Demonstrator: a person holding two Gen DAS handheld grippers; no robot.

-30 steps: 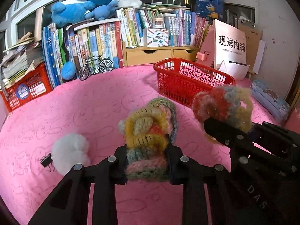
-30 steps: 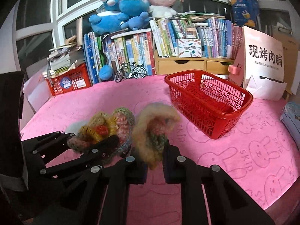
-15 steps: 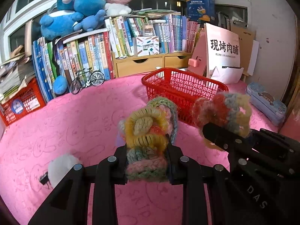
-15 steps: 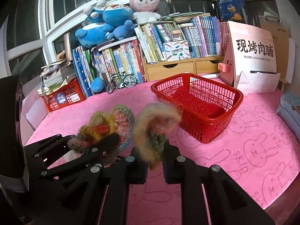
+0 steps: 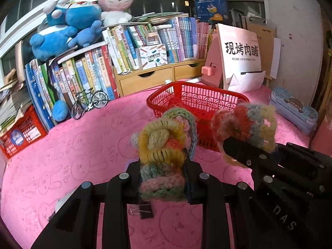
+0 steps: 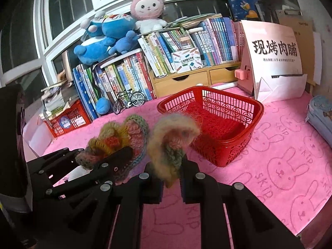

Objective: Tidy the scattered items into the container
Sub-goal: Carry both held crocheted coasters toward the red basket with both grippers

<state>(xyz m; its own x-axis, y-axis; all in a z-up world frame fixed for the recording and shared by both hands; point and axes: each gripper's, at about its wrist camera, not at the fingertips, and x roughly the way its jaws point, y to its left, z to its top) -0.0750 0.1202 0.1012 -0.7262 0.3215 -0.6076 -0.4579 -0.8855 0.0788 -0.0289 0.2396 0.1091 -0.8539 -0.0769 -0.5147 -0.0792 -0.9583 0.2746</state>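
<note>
I am carrying two crocheted items toward the red basket (image 5: 197, 101), one in each claw. My left gripper (image 5: 162, 178) is pinching the yellow crochet flower (image 5: 164, 145) between its fingers, with the piece standing upright above the pads. My right gripper (image 6: 171, 176) is pinching the fuzzy crochet piece (image 6: 172, 137) in the same manner; in the left wrist view that piece shows red, blue and cream yarn.

Change over the last second: the basket is appearing larger and more central in both views, and the bookshelf behind it is sitting closer. The white pompom (image 5: 64, 200), which was lying clear of my left fingers a second ago, is now sliding under the lower left edge of the frame, largely hidden by the left finger. A black binder clip (image 5: 145, 209) is now showing on the pink cloth (image 5: 83, 155) just below the left claw. Both grips are reading unchanged.

Meaning for the task: I judge that transport is under way and neither piece is over the basket rim yet. The basket is already holding a red knitted piece (image 6: 213, 122) on its floor. The pompom and the clip are remaining on the cloth, so I expect further pickups after both claws release.
</note>
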